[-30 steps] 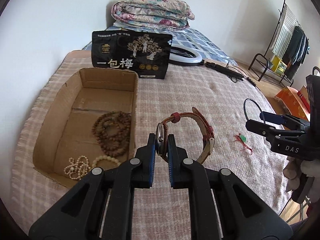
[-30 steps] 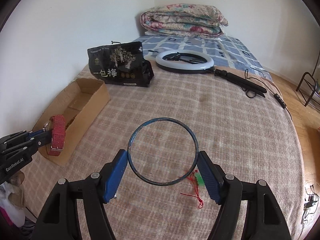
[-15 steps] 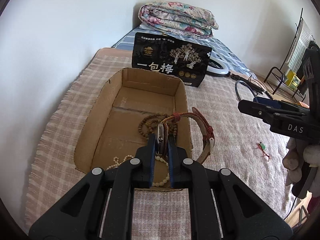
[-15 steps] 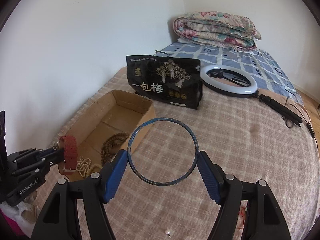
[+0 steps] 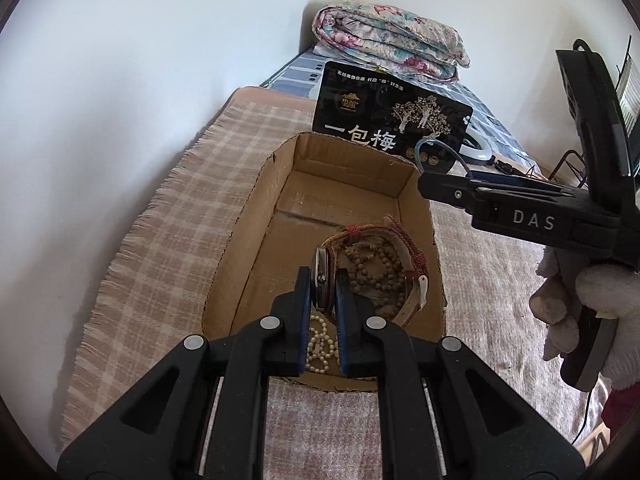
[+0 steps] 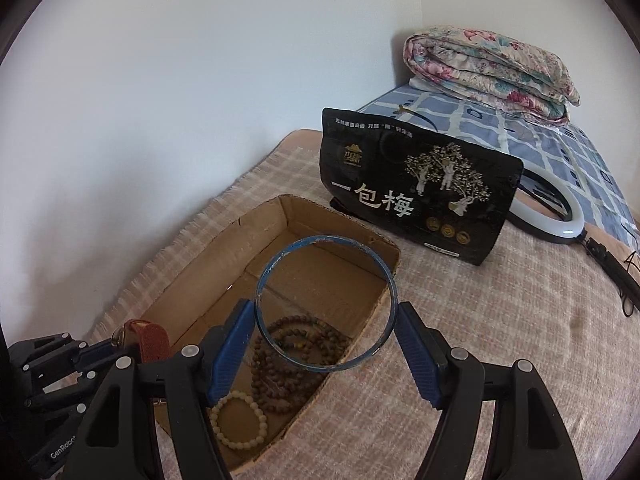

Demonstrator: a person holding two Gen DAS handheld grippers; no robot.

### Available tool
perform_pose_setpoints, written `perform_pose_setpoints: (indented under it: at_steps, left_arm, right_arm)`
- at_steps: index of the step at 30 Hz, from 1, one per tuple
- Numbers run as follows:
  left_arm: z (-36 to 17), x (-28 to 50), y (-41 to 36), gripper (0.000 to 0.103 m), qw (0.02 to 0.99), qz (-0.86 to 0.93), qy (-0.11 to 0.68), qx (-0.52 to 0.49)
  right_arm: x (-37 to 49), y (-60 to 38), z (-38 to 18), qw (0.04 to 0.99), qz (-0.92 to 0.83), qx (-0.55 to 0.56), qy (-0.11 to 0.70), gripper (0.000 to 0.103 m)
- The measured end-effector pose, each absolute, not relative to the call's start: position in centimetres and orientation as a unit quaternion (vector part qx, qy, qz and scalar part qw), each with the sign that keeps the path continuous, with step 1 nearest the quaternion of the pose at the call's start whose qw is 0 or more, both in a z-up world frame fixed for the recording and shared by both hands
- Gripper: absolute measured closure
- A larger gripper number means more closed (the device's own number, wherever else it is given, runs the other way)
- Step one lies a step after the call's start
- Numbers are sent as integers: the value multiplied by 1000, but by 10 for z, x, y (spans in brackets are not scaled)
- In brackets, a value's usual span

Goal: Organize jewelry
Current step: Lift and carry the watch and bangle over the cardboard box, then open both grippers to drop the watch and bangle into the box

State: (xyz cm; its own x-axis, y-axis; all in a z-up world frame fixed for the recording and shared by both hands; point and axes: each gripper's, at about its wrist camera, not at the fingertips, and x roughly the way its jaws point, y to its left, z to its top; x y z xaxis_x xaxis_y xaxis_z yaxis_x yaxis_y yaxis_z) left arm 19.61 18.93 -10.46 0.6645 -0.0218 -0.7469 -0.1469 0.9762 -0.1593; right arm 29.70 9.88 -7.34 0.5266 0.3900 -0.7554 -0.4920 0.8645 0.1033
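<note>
watch [image 5: 325, 280] pinched in left gripper [image 5: 324, 286] above cardboard box [image 5: 248, 216]; right gripper [image 6: 326, 322] clamps blue bangle [image 6: 384, 276].

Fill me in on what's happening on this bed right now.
A person is sorting jewelry into a cardboard box with two handheld grippers. The left gripper is shut on a wristwatch with a red woven strap, held over the box. The right gripper clamps a blue bangle above the box's near end. Brown prayer beads and a pale bead bracelet already lie inside.
</note>
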Motion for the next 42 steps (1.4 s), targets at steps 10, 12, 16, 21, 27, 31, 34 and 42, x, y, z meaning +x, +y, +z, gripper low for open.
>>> perform_pose_setpoints:
  at_steps: [10,12,16,21,27,31,34,42]
  left_arm:
    - [-107,201,197,94,905,40,409,-110]
    - [-107,201,197,94,905,39,409,-111]
    - [-106,202,198,94,906,39,407,-108]
    - [-101,201,196,69,911,43,399,-99]
    - [-97,199,196,58,914,48,390,-101]
    - [-94,198,195,58,915,45,389,-99]
    - [-90,195,191,58,916,44,386,-96]
    - [-81,188,180,58,921,39,377,-91]
  right_arm:
    - [318,123,-84,866,256,-59,425,29]
    - [320,125,-84,867,255,-59,425,29]
    - [322,129,-85,866,254,-53,427,29]
    - [321,132,-80,873,244,-61,418,20]
    - [318,129,-73,878,235,-65,411,14]
    - [313,125,-68,881,230,-68,408,13]
    - [309,122,-63,883,227,-71,404,13]
    - [294,108,-48,890,218,-70,394,13]
